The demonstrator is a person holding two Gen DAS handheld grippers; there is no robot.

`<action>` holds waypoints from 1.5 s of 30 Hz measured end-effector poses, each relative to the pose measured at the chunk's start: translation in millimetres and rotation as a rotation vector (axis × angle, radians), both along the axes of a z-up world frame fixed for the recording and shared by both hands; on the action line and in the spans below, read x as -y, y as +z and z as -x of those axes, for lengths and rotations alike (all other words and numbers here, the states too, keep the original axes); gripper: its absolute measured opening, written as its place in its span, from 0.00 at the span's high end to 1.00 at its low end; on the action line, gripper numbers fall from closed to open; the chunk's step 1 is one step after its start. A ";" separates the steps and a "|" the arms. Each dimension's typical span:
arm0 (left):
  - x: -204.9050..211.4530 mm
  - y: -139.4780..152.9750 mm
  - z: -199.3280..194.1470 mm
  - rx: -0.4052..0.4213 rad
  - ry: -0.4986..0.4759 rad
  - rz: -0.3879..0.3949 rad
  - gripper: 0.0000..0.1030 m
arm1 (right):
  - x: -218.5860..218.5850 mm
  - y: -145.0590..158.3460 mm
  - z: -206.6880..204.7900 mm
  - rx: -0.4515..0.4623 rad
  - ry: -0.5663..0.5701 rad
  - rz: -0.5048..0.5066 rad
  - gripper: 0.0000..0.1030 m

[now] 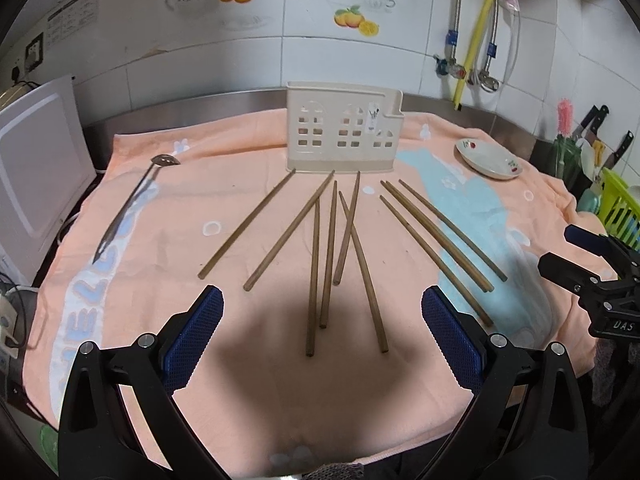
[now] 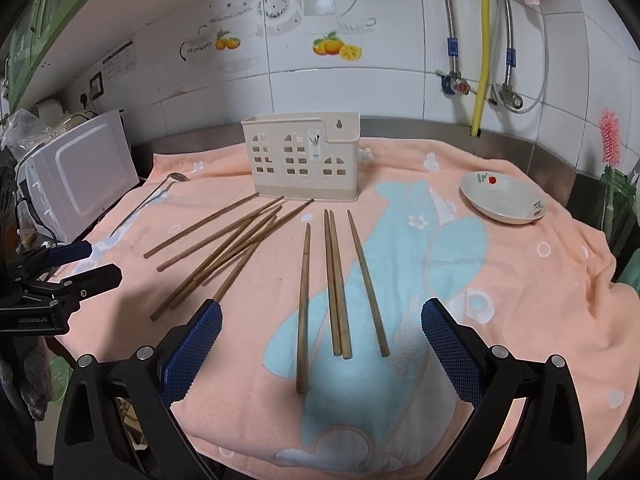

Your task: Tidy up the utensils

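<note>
Both grippers empty, jaws spread wide, hovering over the near edge of the towel [image 1: 132, 208].

Left gripper [image 1: 322, 320]: chopsticks [image 1: 329, 252] lie straight ahead, near ends just past the fingertips, almost centred between the pads. Long axes run near-to-far, fanning out toward the holder; two of them cross.

Right gripper [image 2: 322, 332]: its own set of four chopsticks [image 2: 338, 284] dead ahead, near ends between the pads, axes also running away from the camera, roughly parallel, two touching side by side. The rest of the pile sits left of it, nearer the left gripper.

So each hand takes its own group; the right one looks cleaner to grab. A grip across the shaft needs no wrist turn.

Beyond: beige holder [image 2: 304, 160] upright, far ends of the sticks nearly touching its base. Nothing visible inside it. Spoon [image 1: 132, 208] far left, dish [image 2: 502, 200] far right.
</note>
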State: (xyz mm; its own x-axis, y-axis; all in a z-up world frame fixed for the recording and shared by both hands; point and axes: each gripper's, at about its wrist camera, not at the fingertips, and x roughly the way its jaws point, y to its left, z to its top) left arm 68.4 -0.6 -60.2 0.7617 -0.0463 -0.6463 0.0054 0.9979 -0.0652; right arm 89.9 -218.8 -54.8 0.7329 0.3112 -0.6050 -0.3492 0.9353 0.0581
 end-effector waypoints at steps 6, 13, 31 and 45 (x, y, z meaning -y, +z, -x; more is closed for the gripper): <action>3.8 -11.4 -16.3 -0.036 -0.018 -0.002 0.05 | -1.0 -11.4 -13.5 -0.034 0.001 0.014 0.06; 4.2 -20.6 -30.2 -0.062 -0.033 0.003 0.06 | -1.2 -23.1 -26.6 -0.064 -0.005 0.018 0.06; 25.7 -43.6 -90.2 -0.123 -0.177 -0.015 0.55 | 14.7 -48.2 -53.6 -0.121 -0.037 0.006 0.08; 24.9 -62.7 -125.8 -0.182 -0.217 -0.003 0.80 | 22.4 -62.2 -69.4 -0.167 -0.042 -0.022 0.22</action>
State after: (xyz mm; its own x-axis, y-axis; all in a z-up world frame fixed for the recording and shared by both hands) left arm 194.1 -25.5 -122.9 0.6052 -0.1934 -0.7722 0.2072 0.9749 -0.0818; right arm 159.3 -241.2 -117.0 0.6352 0.2967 -0.7131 -0.2931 0.9468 0.1328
